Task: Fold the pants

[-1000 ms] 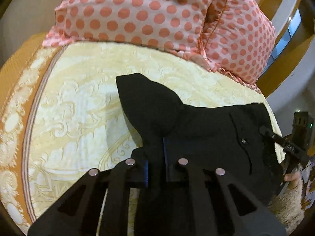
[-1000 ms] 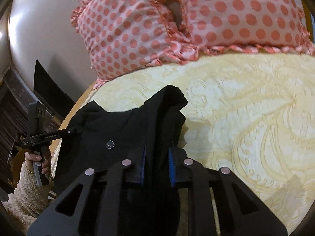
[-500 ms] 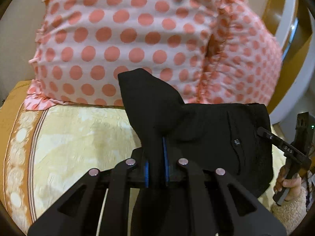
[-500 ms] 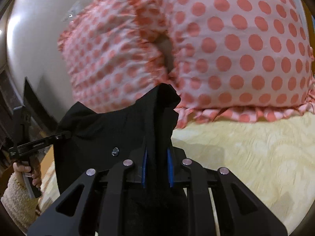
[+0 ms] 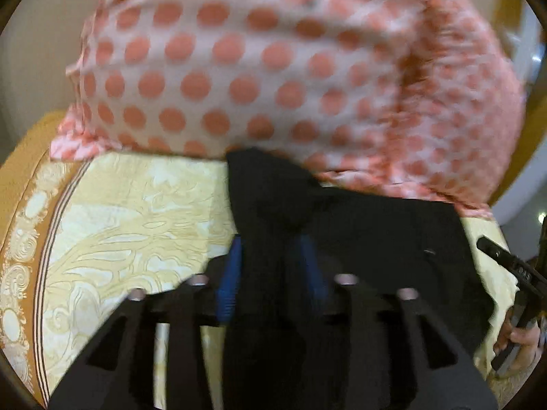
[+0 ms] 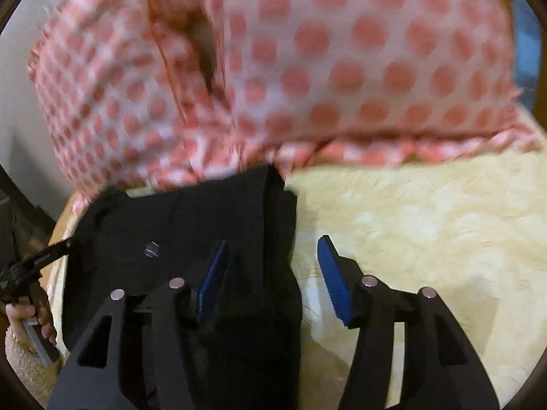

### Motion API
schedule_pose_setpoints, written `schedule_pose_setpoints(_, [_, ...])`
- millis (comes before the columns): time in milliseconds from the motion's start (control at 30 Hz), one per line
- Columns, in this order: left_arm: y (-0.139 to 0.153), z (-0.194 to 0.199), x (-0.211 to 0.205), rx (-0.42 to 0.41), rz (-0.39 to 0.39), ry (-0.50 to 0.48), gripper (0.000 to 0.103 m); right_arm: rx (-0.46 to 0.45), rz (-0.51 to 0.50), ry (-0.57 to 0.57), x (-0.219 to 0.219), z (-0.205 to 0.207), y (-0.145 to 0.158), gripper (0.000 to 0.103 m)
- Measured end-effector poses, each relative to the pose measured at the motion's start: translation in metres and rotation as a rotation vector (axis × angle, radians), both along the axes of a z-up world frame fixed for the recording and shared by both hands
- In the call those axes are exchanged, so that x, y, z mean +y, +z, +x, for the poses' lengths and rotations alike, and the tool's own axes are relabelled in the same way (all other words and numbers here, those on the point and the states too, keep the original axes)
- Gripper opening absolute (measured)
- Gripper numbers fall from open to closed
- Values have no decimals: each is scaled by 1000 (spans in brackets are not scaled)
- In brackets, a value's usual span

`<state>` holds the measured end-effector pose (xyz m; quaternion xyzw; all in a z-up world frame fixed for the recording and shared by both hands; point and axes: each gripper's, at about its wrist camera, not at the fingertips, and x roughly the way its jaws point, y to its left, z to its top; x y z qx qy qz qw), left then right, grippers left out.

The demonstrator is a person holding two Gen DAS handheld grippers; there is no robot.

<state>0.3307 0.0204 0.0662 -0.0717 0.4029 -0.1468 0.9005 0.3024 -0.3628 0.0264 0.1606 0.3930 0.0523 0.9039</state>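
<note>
The black pants [image 5: 369, 239] lie on the yellow patterned bedspread [image 5: 130, 225], their top edge against the pillows. In the left wrist view my left gripper [image 5: 271, 259] has its blue pads apart with a hump of black cloth between them. In the right wrist view my right gripper [image 6: 273, 263] is open, its blue pads wide apart over the pants [image 6: 191, 225] edge; the cloth lies loose between them. A small button [image 6: 151, 248] shows on the pants. Each view shows the other gripper at the pants' far corner.
Two pink pillows with coral dots [image 5: 273, 68] stand just behind the pants; they also fill the top of the right wrist view [image 6: 307, 61]. The bedspread [image 6: 427, 232] stretches to the right. An orange border [image 5: 20, 177] marks the bed's left edge.
Both grippers carried the pants toward the pillows and lowered them onto the bed. Both pairs of pads, shut on the cloth before, have now spread apart.
</note>
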Motion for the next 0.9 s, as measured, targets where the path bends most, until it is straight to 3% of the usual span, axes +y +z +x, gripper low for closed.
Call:
schedule_pose_setpoints(100, [7, -26, -13, -18, -76, -114, 56, -54, -22, 124, 25, -22, 14, 65])
schedule_pose_setpoints(167, [-2, -29, -31, 37, -61, -171, 69, -29, -65, 200, 47, -25, 10, 66])
schedule_pose_setpoints(200, [-11, -25, -39, 79, -35, -180, 69, 15, -86, 234, 56, -23, 1, 66])
schedule_pose_setpoints(267, [-32, -12, -50, 164, 9, -172, 69, 136, -122, 255, 67, -12, -24, 70])
schedule_pose_setpoints(333, [-32, -11, -53, 120, 10, -167, 75, 111, -140, 254, 70, -12, -32, 78])
schedule_pose_setpoints(400, [-30, -11, -51, 135, -2, -145, 75, 106, -145, 267, 77, -12, -33, 91])
schedule_pose_setpoints(467, [-21, -19, -45, 140, -13, -97, 77, 108, -155, 249, 79, -16, -29, 91])
schedule_pose_setpoints(533, [-8, -38, -34, 85, 24, -70, 87, 77, -136, 187, 70, -31, -16, 91])
schedule_pose_setpoints(567, [0, -53, -29, 35, 55, -53, 95, 61, -137, 156, 64, -33, -10, 95])
schedule_pose_setpoints(600, [5, -65, -23, -4, 78, -42, 97, 36, -155, 99, 57, -46, 0, 101])
schedule_pose_setpoints(700, [15, -118, -11, -136, 167, -16, 100, -38, -183, 17, 50, -83, 15, 102])
schedule_pose_setpoints(900, [-3, -195, -1, -180, 251, 38, 101, -95, -216, 4, 74, -153, 8, 102])
